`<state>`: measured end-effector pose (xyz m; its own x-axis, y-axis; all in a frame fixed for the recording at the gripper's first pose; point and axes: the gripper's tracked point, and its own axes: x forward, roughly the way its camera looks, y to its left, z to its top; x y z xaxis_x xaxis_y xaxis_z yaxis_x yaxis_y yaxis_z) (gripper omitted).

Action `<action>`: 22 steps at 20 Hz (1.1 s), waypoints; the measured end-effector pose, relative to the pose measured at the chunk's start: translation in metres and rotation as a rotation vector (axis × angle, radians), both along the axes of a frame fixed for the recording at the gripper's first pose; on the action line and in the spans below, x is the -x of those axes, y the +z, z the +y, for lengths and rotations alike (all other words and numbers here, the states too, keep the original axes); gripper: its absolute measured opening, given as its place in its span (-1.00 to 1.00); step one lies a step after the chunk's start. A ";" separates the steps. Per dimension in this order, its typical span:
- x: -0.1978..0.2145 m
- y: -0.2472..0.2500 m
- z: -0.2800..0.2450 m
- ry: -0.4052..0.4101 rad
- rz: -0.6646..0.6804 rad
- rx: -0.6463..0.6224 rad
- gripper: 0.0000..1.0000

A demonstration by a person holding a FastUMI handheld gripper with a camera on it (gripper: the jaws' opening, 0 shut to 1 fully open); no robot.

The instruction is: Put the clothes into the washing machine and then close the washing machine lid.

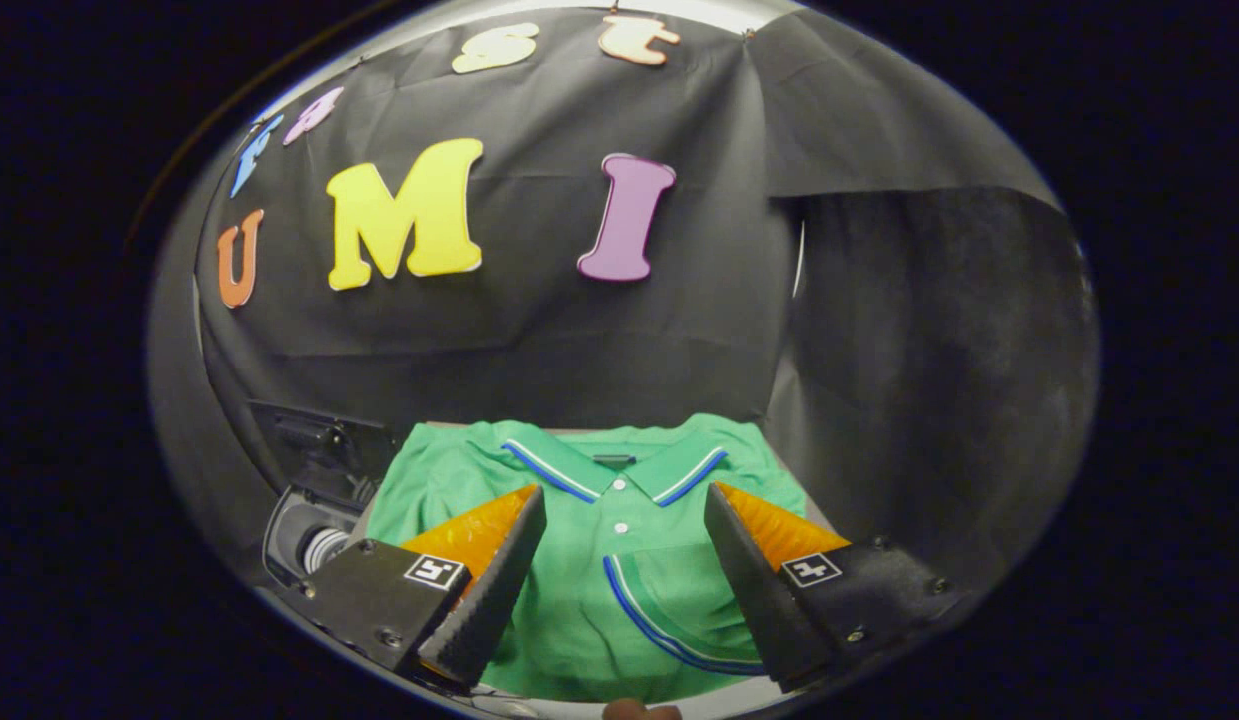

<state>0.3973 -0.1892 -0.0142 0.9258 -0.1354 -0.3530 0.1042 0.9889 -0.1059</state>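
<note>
Black cloth backed the booth; a green shirt [619,560] lay flat beside the washing machine [314,535]; the gripper [624,505] hovered above, fingers spread, grasping nothing, apparently aligning for pickup.

Gripper view – looks forward, downward, close above shirt [619,560]; wall beyond.

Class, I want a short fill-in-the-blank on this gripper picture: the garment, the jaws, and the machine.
1. The polo shirt lying ahead of the gripper is mainly ____ in colour.
2. The gripper's jaws stand ____, with the shirt's buttons seen between them.
3. The shirt's collar is trimmed with white and ____ stripes.
4. The washing machine sits beside the shirt with its lid ____.

Missing words: green; open; blue; open
</note>
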 end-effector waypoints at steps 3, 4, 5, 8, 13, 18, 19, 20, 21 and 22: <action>-0.012 -0.010 0.005 0.006 0.047 -0.003 1.00; -0.014 -0.014 0.006 0.008 0.069 0.007 1.00; -0.016 -0.017 0.008 0.011 0.093 0.024 1.00; -0.018 -0.030 0.006 0.010 0.161 0.090 1.00; -0.016 -0.053 0.006 0.027 0.263 0.103 1.00; -0.013 -0.058 0.006 0.043 0.301 -0.030 1.00; -0.013 -0.061 0.005 0.047 0.318 -0.026 1.00; -0.012 -0.059 0.004 0.042 0.328 -0.016 0.99; -0.011 -0.059 0.005 0.027 0.341 -0.021 0.99; -0.012 -0.059 0.006 0.019 0.351 -0.032 0.98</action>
